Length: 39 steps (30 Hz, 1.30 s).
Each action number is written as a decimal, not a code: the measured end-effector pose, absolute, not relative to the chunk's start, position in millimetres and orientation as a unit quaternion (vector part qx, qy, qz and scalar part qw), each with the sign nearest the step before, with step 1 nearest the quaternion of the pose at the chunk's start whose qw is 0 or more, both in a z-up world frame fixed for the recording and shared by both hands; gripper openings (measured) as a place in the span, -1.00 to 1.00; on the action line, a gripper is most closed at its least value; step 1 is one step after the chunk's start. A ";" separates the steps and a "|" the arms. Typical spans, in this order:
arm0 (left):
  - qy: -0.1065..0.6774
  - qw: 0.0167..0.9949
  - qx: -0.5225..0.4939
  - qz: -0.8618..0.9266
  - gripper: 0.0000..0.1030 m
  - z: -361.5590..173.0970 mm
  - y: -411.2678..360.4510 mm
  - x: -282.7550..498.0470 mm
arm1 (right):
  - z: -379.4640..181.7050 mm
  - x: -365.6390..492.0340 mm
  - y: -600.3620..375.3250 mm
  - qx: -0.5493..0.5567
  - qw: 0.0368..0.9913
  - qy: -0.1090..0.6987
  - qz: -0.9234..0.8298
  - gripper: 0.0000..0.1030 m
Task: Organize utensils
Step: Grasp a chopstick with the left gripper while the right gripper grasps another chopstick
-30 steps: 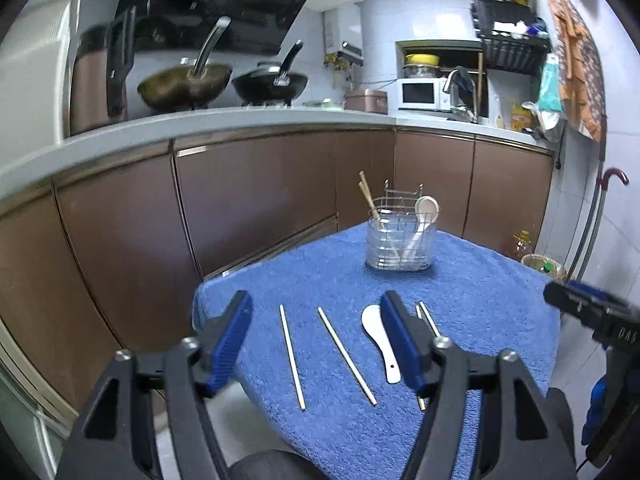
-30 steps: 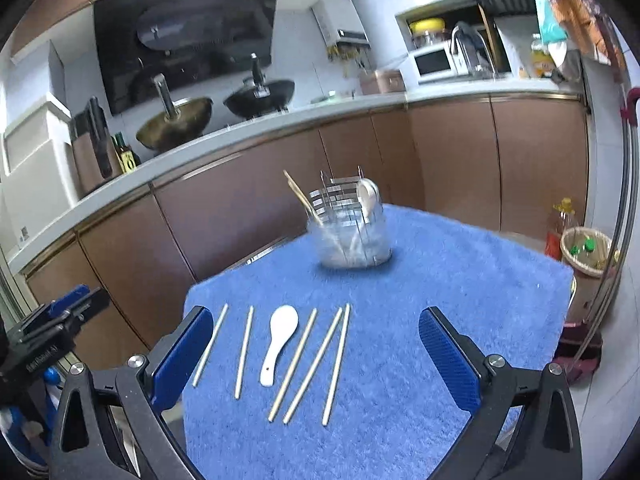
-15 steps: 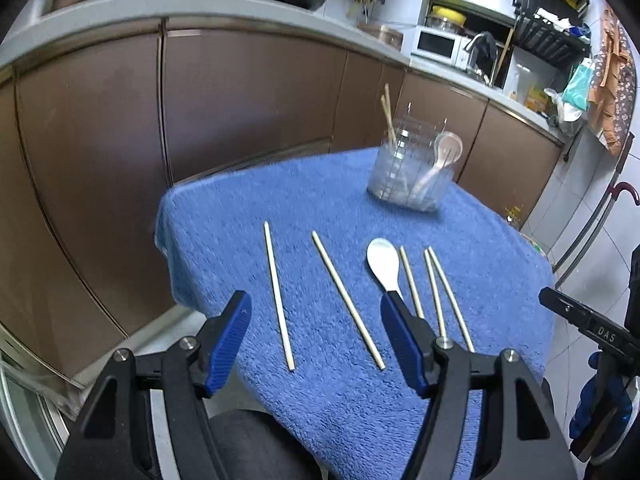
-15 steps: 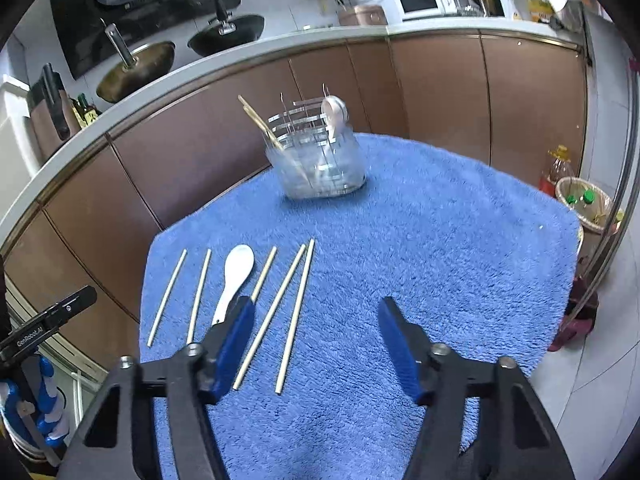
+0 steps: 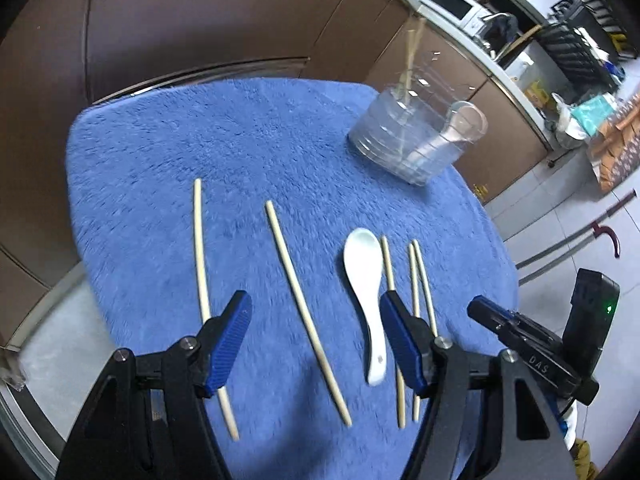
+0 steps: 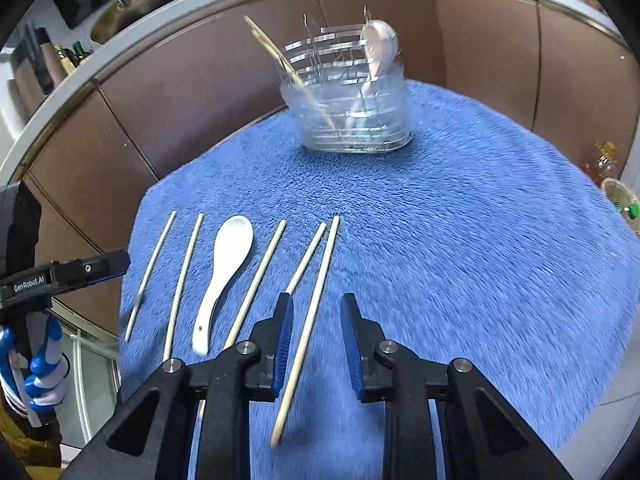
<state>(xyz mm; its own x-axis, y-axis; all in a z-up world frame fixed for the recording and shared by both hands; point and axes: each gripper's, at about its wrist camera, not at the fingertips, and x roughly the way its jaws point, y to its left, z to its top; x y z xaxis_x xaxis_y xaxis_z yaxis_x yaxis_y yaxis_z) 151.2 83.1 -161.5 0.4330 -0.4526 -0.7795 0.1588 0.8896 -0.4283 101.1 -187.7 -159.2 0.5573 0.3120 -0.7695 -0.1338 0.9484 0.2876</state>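
Right tool (image 6: 316, 316) closing around the rightmost chopstick (image 6: 316, 292), pads not yet touching, left tool (image 5: 314, 328) spread wide, empty, white spoon (image 6: 224, 268) lower left on blue-towelled counter (image 6: 460, 240), clear holder (image 6: 348, 108) top centre.

I see the surface (image 6: 460, 240) (draped in blue towel) carrying five chopsticks (image 6: 306, 330), a white spoon (image 6: 224, 276) among them, and a clear utensil holder (image 6: 352, 120) behind.
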 end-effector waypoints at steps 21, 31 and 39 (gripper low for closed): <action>0.584 0.787 -0.143 -0.139 -0.27 -208.3 69.0 225.7 | -186.6 192.1 -177.4 0.042 0.830 0.545 0.113 -0.71; 0.593 0.787 -0.099 -0.140 -0.76 -209.4 39.9 231.1 | -184.7 213.9 -157.5 -0.009 0.815 0.568 0.114 -0.71; 0.595 0.788 -0.091 -0.133 -0.84 -210.5 38.2 232.6 | -183.2 241.2 -142.5 -0.023 0.791 0.600 0.114 -0.72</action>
<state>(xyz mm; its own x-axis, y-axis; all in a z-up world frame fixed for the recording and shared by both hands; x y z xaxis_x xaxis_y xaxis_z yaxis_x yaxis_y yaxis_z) 232.6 38.2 -210.5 0.2569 -0.3176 -0.9128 0.1022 0.9481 -0.3011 241.2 -142.5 -183.2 0.2528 0.1529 -0.9554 -0.2088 0.9728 0.1004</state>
